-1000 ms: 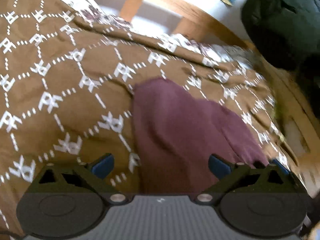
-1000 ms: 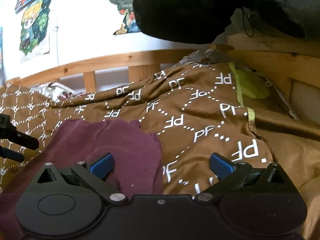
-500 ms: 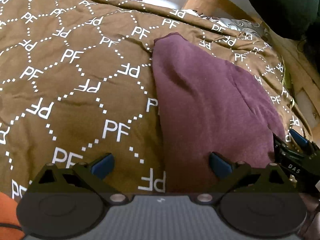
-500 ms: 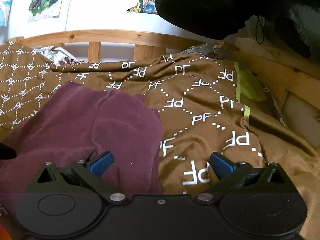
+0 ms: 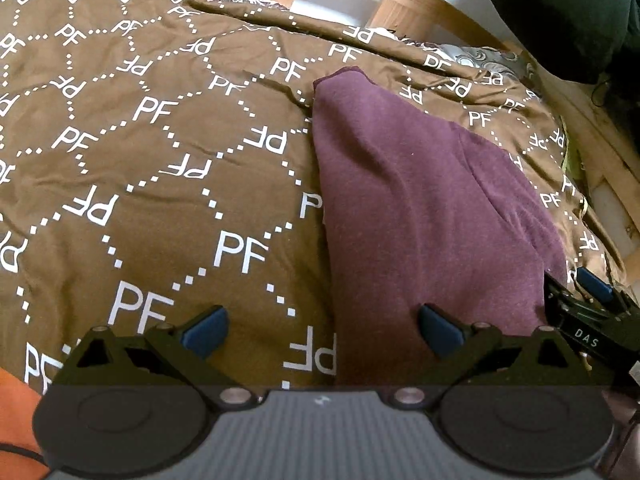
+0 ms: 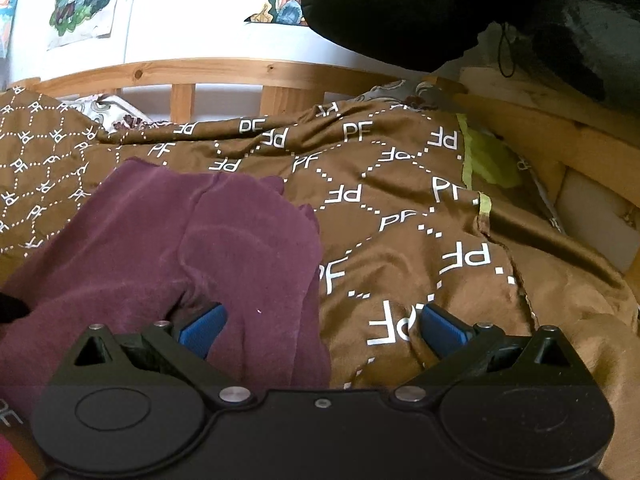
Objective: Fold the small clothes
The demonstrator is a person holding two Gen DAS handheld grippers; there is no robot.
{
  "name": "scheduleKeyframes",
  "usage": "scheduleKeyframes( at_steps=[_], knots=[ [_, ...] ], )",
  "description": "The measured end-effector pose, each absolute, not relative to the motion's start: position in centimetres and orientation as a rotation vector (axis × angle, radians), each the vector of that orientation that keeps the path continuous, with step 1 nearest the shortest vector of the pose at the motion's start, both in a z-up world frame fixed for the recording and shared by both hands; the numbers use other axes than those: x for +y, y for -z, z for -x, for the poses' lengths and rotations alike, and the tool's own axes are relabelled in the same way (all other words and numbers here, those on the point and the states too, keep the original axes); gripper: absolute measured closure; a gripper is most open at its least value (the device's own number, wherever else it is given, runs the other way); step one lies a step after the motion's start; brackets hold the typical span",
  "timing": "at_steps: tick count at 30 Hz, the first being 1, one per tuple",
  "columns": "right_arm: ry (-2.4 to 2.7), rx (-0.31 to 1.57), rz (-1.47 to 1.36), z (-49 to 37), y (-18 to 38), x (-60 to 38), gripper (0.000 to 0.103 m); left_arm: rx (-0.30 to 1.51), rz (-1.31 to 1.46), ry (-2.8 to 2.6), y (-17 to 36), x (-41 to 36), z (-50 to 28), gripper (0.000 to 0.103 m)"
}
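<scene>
Left gripper [image 5: 322,330]: jaws spread wide, blue-padded fingertips [image 5: 204,332] well apart, nothing held; the left fingertip is over the bedspread, the right one over the near hem of the garment. Right gripper [image 6: 322,330]: jaws likewise spread wide, nothing held; its left fingertip [image 6: 200,330] is low at the garment's near right portion, contact uncertain, its right fingertip over bare bedspread. Maroon garment [image 5: 432,216]: small soft knit piece, lying loosely flat on the bed, ahead and right of the left gripper, ahead and left of the right gripper; a raised fold line runs lengthwise through it, and its far edge ends in two rounded lobes as seen from the right wrist view [image 6: 192,240]. The right gripper shows at the lower right edge of the left wrist view, just beside the garment's right corner. Brown bedspread [image 5: 152,168]: white "PF" lettering in a dotted diamond grid, rumpled, under the garment. Wooden bed frame [image 6: 224,70]: slatted rail beyond the bedspread. Posters [image 6: 84,0]: on the white wall behind the rail. Black hanging fabric [image 6: 400,4]: above, far right.
</scene>
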State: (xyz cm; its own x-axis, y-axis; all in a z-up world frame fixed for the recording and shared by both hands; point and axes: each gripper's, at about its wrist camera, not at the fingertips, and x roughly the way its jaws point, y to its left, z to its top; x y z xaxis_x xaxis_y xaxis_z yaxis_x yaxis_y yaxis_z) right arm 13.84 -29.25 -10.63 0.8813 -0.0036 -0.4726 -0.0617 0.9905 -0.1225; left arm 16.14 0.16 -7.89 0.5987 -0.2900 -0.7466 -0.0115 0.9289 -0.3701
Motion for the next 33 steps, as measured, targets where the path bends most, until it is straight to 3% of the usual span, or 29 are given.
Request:
scheduleKeyframes(
  at_steps=[7, 16, 21, 27, 30, 33],
  knots=[
    [-0.038, 0.487, 0.124, -13.8, 10.7, -29.4, 0.001, 0.916, 0.355, 0.162, 8.0, 0.1, -16.2, 0.000],
    [-0.079, 0.304, 0.097, -13.2, 8.9, -29.7, 0.001, 0.900, 0.372, 0.179, 8.1, 0.4, -16.0, 0.000],
    [-0.237, 0.334, -0.037, -16.3, 8.4, -30.3, 0.001, 0.901, 0.370, 0.193, 8.1, 0.6, -15.9, 0.000],
    [-0.269, 0.474, -0.280, -19.9, 10.1, -32.7, 0.024, 0.903, 0.364, 0.212, 8.1, 0.7, -15.9, 0.000],
    [-0.280, 0.477, -0.259, -20.1, 10.2, -32.5, 0.026, 0.900, 0.361, 0.209, 8.0, 0.6, -15.9, 0.001],
    [-0.290, 0.477, -0.243, -19.9, 10.5, -32.2, 0.035, 0.892, 0.367, 0.235, 7.5, 0.5, -16.4, 0.001]
  ],
)
